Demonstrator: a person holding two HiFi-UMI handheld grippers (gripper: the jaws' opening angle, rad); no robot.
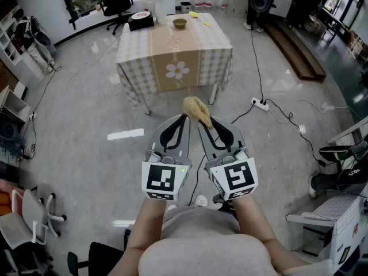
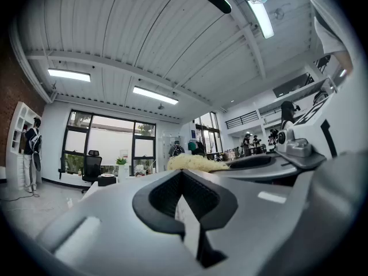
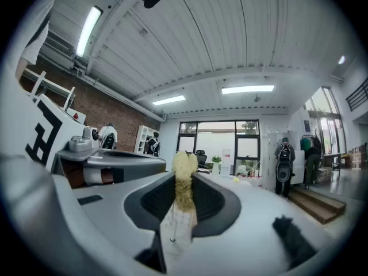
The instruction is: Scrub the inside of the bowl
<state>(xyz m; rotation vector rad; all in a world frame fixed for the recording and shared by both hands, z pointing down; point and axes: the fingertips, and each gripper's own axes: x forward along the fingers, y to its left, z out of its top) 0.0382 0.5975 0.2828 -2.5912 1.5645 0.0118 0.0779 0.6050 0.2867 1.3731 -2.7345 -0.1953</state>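
**Right hand-held gripper** [image 1: 209, 127]: grey plastic jaws with ribbed black pads, pinching a pale, fibrous, tapering scrubber [image 1: 197, 111]. **Left hand-held gripper** [image 1: 179, 125]: jaws pressed together, nothing between them. A small, round brown bowl [image 1: 180, 23] sits near the far edge of the table [image 1: 172, 56], which is draped in checked cloth.

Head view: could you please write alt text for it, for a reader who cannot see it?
Seen from above, the right tongs grip a yellow scrubber beside the left tongs, which are shut and empty. Ahead, across a grey floor, stands a table with a checked cloth and a small bowl on it.
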